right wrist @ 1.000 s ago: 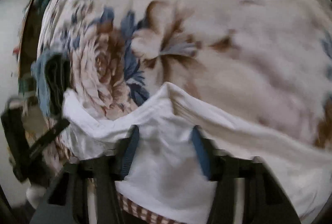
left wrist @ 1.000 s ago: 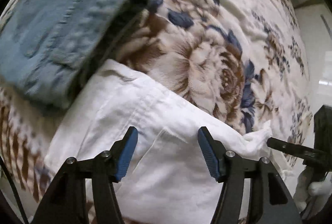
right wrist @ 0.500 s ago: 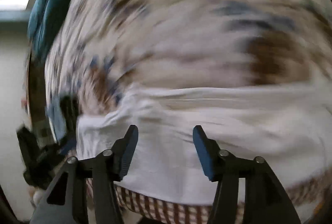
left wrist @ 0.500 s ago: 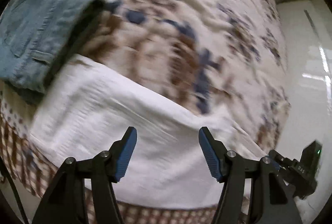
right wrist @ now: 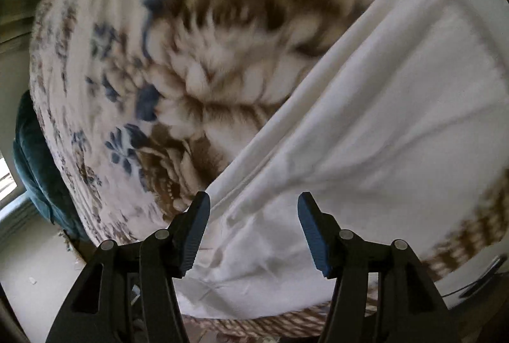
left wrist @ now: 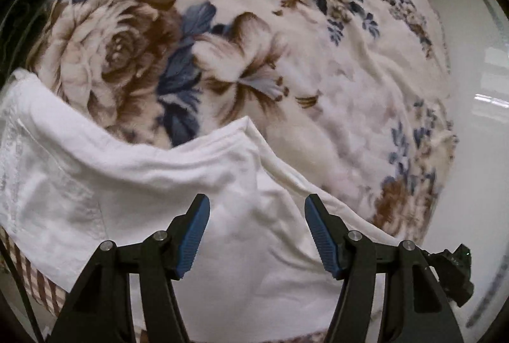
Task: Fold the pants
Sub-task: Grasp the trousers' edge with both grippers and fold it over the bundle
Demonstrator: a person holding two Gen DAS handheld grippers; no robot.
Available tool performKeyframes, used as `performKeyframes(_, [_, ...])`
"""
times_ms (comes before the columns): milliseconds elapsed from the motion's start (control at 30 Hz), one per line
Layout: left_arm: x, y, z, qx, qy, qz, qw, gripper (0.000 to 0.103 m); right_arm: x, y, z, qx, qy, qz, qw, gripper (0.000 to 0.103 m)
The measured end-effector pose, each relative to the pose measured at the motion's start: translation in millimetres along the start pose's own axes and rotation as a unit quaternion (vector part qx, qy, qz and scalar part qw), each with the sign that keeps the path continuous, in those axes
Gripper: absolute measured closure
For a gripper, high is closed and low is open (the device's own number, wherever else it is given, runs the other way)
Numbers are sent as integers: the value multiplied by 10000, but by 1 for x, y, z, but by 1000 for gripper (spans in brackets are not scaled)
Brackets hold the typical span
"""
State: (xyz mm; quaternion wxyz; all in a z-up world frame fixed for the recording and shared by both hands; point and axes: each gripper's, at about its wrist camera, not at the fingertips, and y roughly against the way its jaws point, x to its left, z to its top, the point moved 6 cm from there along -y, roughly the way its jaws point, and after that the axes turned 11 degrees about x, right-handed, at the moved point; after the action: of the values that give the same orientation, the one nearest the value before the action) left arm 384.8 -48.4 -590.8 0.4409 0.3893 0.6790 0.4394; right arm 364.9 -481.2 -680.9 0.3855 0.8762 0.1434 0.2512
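White pants [left wrist: 159,184] lie flat along the near edge of a floral blanket [left wrist: 254,41]. My left gripper [left wrist: 257,209] is open and empty, its blue pads just above the white cloth near a fold peak. In the right wrist view the pants [right wrist: 381,120] stretch from the lower middle up to the right, with a frayed hem end [right wrist: 229,263] under my right gripper [right wrist: 253,208], which is open and empty.
The floral blanket [right wrist: 191,57] covers the bed. A brown checked sheet edge [left wrist: 35,276] shows under the pants. A dark teal cloth [right wrist: 38,171] hangs at the bed's far left. White floor [left wrist: 477,120] lies beyond the right edge. The other gripper's tip [left wrist: 455,266] shows at lower right.
Both grippers swung sideways along the pants. The folded blue jeans left the left wrist view. The right wrist view now looks at the hem end. Both stayed open.
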Motion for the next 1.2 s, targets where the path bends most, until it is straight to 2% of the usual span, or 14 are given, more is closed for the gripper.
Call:
performKeyframes(33, [0,-1,1,-31,2,70,10000,43,1,-11,4,54,-23,-140,9999,44])
performKeyframes(100, [2,-4,4,-87,37,232,9997,43,-5,-23,7,-122,-118,-809,9966,87])
performKeyframes(167, [8,-6,6,-117,135,291,9994,43,-13,-24,7,-313,-327,-871,9952,98])
performKeyframes(367, [25,-9,7,-221,348,348,9985,43,-9,29,-7,-1135,-309,-189,9929,99])
performKeyframes(533, [35,-11,8,-270,471,331,9980,43,-4,34,5,-1427,-230,87,9895,99])
performKeyframes(667, [33,0,0,-240,523,223,9981,43,-9,15,32,-949,-244,663,9930,89])
performKeyframes(733, [26,11,-15,-230,477,37,9986,43,-16,21,29,-629,-279,641,9956,71])
performKeyframes(800, [14,17,-31,-237,280,-23,9993,43,-12,40,11,-801,-43,420,9959,43])
performKeyframes(833, [5,16,-39,-201,96,-42,9997,43,-8,48,-1,-951,172,202,9951,41])
performKeyframes(900, [-16,3,-47,-88,-351,97,9993,43,17,49,-30,-1094,1061,-226,9881,41])
performKeyframes(967, [-32,-18,-46,36,-728,255,9970,43,54,10,-60,-565,2121,-801,9723,46])
performKeyframes(1067, [-43,-50,-30,141,-1118,780,9906,43,96,-65,-89,87,3331,-1580,9295,85])
performKeyframes(1167, [-36,-51,-1,-70,-958,906,9912,43,117,-99,-74,-398,3656,-2159,9045,94])
performKeyframes(1200, [-32,-48,8,-140,-836,812,9931,43,118,-102,-61,-592,3549,-2196,9068,100])
